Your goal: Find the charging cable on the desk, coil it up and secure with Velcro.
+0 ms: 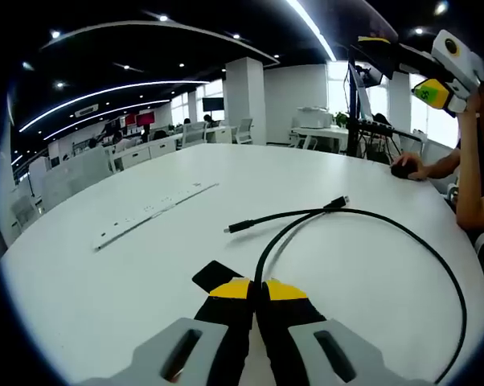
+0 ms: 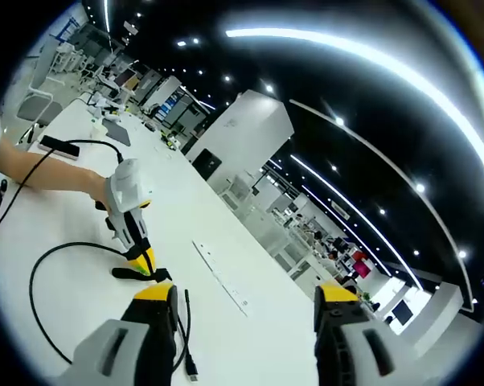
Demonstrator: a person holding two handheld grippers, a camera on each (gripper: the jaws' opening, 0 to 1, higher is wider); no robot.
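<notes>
We are finding the left tool point(image 1: 256, 293) resting low on the smooth, matte white surface point(image 1: 105, 273), its yellow-tipped black jaws pressed narrowly together and pinching the charging cable point(image 1: 363, 214) where the cord meets them. The cable is thin, black and round in section; in the left gripper view it is sweeping away from the jaws in a wide open loop across the surface, with its two small plug ends lying near each other toward the middle. A flat, black, strap-like piece point(image 1: 213, 276), possibly the Velcro, is lying just beside the left jaw. A long, flat white strip point(image 1: 155, 211) is lying well apart from the cable. In the right gripper view, the right tool point(image 2: 247, 301) is hanging above the surface with its jaws standing wide apart and gripping nothing; the left tool point(image 2: 141, 259) is showing there, grey-bodied, with the cable point(image 2: 45, 265) curving from it. A person's forearm point(image 2: 41, 175) is resting on the surface point(image 2: 226, 322).
</notes>
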